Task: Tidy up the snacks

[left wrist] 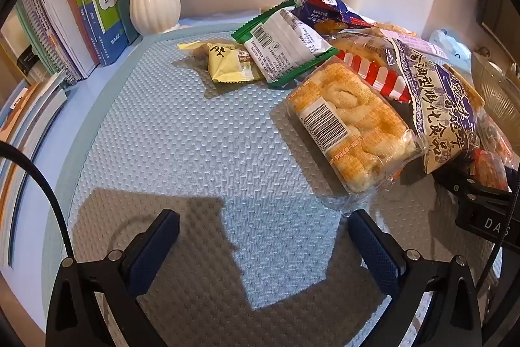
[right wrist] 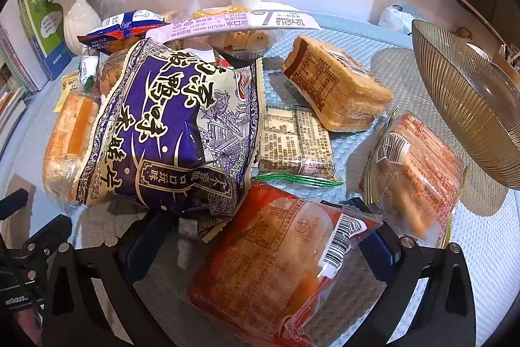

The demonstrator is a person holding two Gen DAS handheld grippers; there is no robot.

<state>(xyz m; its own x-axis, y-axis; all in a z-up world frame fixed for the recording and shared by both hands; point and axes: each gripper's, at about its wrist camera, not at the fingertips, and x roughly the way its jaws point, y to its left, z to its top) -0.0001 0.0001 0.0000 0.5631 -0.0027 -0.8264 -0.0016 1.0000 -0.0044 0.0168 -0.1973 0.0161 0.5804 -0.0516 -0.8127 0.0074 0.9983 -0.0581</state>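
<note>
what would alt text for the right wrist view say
The open right tool hangs over a pile of snack packs on a blue mat, with a red pack lying between its fingers. A large purple bag sits left, a ribbed bowl right.

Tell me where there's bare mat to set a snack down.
Free: the blue textured mat between the books, white ribbed vase and barcode-labelled bread pack. Crowded: around the purple-and-white bag and ribbed glass bowl.

Bright warm light, hard shadows, wrapper glare, fisheye-bent dark edges.
</note>
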